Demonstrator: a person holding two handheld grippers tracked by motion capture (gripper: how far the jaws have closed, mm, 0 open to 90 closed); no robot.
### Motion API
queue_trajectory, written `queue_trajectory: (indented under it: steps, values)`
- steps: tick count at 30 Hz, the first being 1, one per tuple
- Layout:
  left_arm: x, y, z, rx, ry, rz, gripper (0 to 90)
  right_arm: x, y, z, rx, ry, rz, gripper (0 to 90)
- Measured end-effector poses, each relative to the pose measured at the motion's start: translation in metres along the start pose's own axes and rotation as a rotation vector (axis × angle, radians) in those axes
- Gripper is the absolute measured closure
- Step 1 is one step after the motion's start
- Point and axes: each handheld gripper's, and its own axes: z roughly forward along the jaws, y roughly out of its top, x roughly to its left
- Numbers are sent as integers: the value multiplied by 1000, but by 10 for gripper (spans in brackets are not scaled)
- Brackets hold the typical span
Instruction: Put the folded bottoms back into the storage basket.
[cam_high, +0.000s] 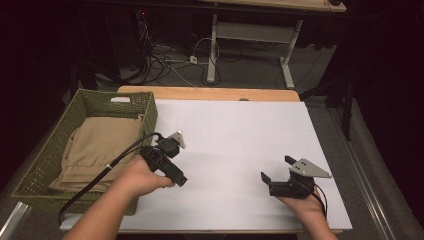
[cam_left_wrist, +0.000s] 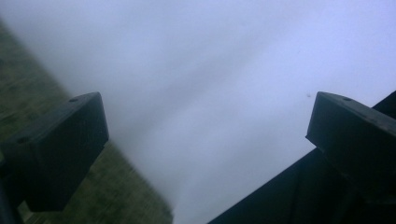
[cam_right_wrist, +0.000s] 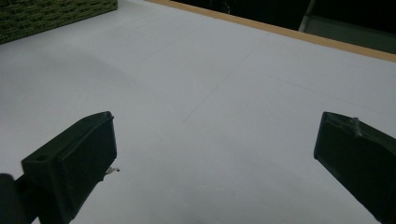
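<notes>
A green woven basket (cam_high: 47, 155) stands at the table's left side and holds a folded beige cloth (cam_high: 100, 150). My left gripper (cam_high: 172, 170) is held just right of the basket, low over the white sheet (cam_high: 235, 135). Its jaws stand wide apart with nothing between them (cam_left_wrist: 205, 126). The left gripper view is blurred, with the basket's green weave (cam_left_wrist: 18, 79) at its left. My right gripper (cam_high: 277, 168) hovers over the sheet's front right part, open and empty (cam_right_wrist: 215, 144). The basket's corner (cam_right_wrist: 46, 14) lies far off at the top left of the right gripper view.
The sheet covers most of a wooden table whose far edge (cam_high: 210, 92) shows bare. Beyond it on the floor lie cables (cam_high: 160, 62) and the white legs of another desk (cam_high: 212, 50). A dark shape (cam_left_wrist: 280, 196) crosses the lower right of the left gripper view.
</notes>
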Motion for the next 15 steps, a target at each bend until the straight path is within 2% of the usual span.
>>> queue_trajectory:
  steps: [2, 4, 5, 7, 8, 11, 13, 15]
  values:
    - [-5, 6, 12, 16, -6, 12, 0, 0, -5, -3, -6, 7, 7, 4]
    - [-8, 11, 25, 3, -38, -1, 0, -1, -9, -5, -14, 23, 25, 4]
    - [-9, 13, 32, 7, -39, 1, 0, -1, -11, -5, -14, 27, 26, 4]
    - [-13, 15, 46, 17, -3, 23, 0, -2, -12, -7, -15, 26, 25, 4]
    - [-13, 16, 52, 10, -13, 16, 0, -3, -13, -8, -18, 28, 30, 4]
    - [-15, 14, 65, -44, -20, 10, 0, -4, -14, -11, -30, 26, 30, 4]
    - [-17, 11, 72, -106, -23, 4, 0, -5, -15, -12, -37, 25, 36, 4]
    - [-20, 6, 77, -193, -38, 1, 0, -6, -16, -13, -41, 25, 35, 4]
